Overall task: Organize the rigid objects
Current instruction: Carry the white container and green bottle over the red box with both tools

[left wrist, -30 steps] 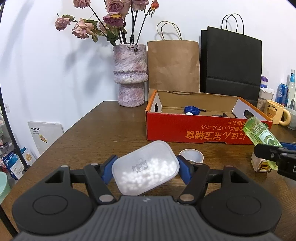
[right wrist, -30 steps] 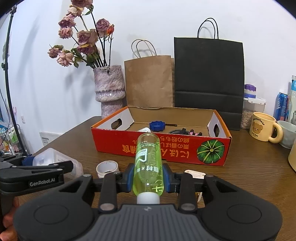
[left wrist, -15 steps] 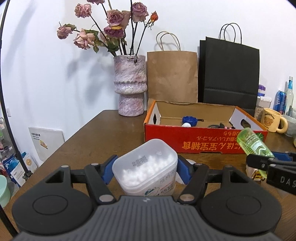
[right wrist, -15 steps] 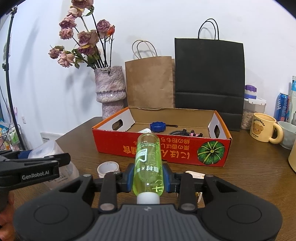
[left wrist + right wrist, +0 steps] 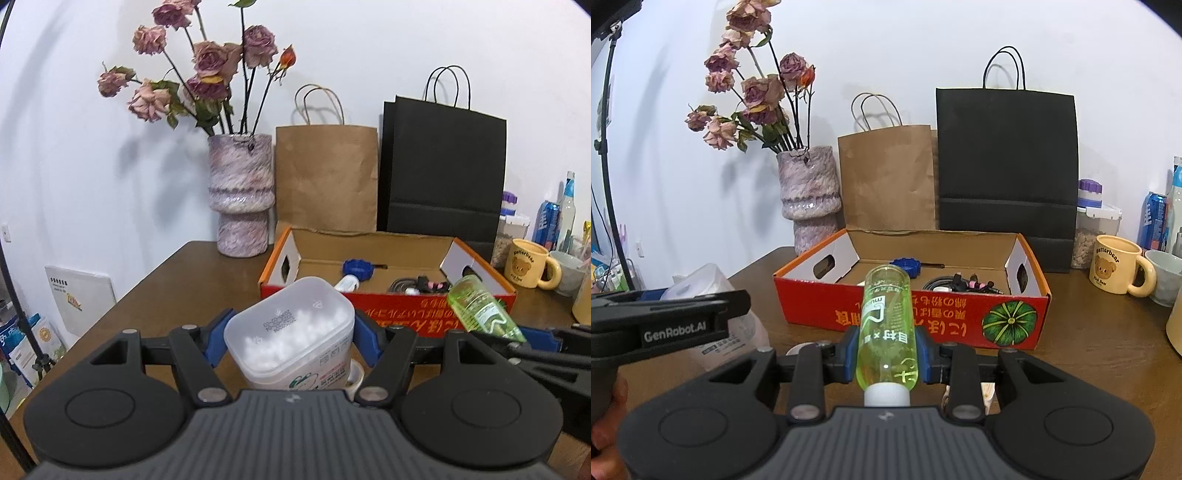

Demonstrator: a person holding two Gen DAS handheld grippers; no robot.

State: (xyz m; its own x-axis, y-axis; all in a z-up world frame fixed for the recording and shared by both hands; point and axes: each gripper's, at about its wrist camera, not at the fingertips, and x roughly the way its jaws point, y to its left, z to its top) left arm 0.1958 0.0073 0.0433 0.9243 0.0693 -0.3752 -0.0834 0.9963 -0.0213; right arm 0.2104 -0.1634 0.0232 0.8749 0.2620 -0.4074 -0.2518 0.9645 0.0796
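Your left tool point(image 5: 290, 334) pinches the light, slick-walled tub point(image 5: 291, 332) of white beads above the worktop point(image 5: 177, 291), your right tool point(image 5: 886, 360) clamps the smooth green bottle point(image 5: 886, 328) mid-body, both short of the box point(image 5: 916, 317), so hold squarely.

Box point(image 5: 908, 314) before bags point(image 5: 1006, 166), vase point(image 5: 809, 199) left, mug point(image 5: 1115, 264) right

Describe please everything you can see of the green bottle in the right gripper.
The green bottle is a slim cylinder of clear, yellow-green plastic with a white cap at the camera end and pale printed characters on its side. The right gripper is shut on it, blue-padded fingers pressing both sides near the cap. It is held clear of the table, base pointing forward toward the red cardboard box. From the left wrist view it appears tilted.
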